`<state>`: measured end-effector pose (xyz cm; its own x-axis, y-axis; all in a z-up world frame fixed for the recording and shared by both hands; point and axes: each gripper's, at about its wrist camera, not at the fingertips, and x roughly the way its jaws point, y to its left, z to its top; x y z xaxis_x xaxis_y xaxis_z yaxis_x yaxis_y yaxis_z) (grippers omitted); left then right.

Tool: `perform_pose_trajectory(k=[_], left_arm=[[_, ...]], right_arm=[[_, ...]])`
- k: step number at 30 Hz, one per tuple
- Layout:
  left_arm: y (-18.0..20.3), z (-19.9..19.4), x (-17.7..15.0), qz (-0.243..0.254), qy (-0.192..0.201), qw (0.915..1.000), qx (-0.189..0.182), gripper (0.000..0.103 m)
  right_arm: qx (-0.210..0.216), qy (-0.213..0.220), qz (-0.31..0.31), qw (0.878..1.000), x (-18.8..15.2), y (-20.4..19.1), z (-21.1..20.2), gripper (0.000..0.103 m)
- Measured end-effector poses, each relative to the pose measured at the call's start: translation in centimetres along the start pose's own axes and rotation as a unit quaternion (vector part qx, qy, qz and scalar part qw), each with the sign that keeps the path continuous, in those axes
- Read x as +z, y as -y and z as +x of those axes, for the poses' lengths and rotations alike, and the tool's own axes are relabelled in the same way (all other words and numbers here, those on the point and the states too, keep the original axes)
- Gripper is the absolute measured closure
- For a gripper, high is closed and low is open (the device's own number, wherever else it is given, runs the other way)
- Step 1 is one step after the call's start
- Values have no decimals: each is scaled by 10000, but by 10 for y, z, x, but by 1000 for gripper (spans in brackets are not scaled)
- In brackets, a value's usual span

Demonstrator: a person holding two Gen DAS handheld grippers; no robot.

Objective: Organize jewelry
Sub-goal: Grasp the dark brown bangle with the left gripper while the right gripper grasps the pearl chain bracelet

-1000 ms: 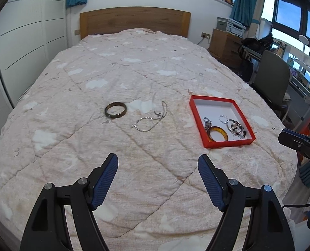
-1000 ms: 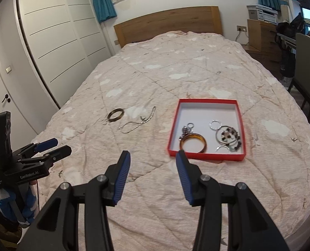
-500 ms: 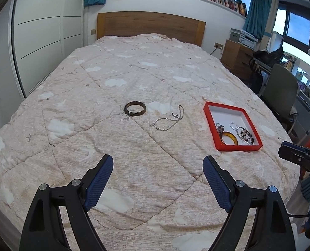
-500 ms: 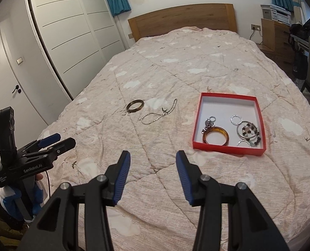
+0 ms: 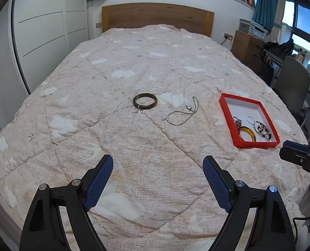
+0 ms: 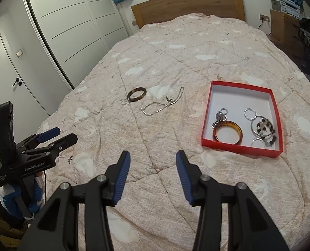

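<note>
The left gripper (image 5: pixel 157 168) hovers above the quilt (image 5: pixel 134 150); its jaws have just been opening and stand wide apart with nothing between them. The right gripper (image 6: pixel 153 165) is parted about halfway, also empty. A dark bangle (image 5: pixel 145 101) and a silver chain (image 5: pixel 181 113) lie near each other on the quilt (not touching). The red tray (image 6: pixel 238 146), well to their right, holds an amber bangle (image 6: pixel 227 133) and beaded rings (image 6: pixel 262 128).

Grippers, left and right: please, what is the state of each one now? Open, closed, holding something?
Left gripper: open wide, jaws just opened further, nothing between them.
Right gripper: open, empty, above the quilt.
</note>
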<state>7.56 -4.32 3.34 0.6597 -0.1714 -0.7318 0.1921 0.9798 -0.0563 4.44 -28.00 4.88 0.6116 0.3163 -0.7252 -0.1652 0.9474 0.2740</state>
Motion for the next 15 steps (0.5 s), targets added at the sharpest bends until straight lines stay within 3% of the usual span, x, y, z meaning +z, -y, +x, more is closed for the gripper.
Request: perform_pose_trajectory(k=[15], left_arm=[[-25,95,50,-32,-412,9989,233,18]], right_arm=[[75,-682,-329,9971,54,8,121,59]])
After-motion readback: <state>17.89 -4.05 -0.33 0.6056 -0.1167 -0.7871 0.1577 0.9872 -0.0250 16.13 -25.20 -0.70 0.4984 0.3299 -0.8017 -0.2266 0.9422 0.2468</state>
